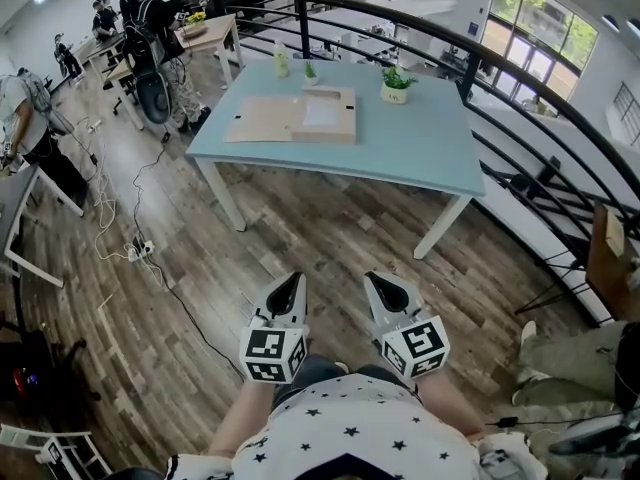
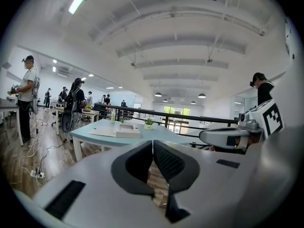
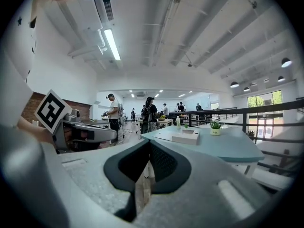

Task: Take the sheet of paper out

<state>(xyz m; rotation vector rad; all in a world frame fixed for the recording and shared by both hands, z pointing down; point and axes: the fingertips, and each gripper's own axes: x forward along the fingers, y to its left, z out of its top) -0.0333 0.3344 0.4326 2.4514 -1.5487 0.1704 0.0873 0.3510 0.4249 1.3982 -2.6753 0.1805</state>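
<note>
Well back from the light-blue worktop (image 1: 420,143), the person stands on the wood-plank floor (image 1: 330,233) with both tools held close to the body, side by side and a little apart. The left gripper (image 1: 291,280) has its fingers (image 2: 135,167) pressed together at the tips, with nothing between them; only floor shows through the small gap lower down. The right gripper (image 1: 379,280) looks the same, its fingers (image 3: 164,167) closed tip to tip and empty. Both point toward the worktop and are well short of it.

On the worktop lies a flat tan box (image 1: 262,120) with its flap folded open to the left. The sheet of paper (image 1: 326,111) rests in the right half, a pale rectangle framed by the box's rim, with nothing touching it. Beyond the box, near the far edge, stands a small bottle (image 1: 282,61). Off to the right sits a potted plant (image 1: 396,88) in a white pot. A dark railing (image 1: 470,58) curves round behind the worktop, and several people (image 1: 150,28) stand among other tables to the left.
</note>
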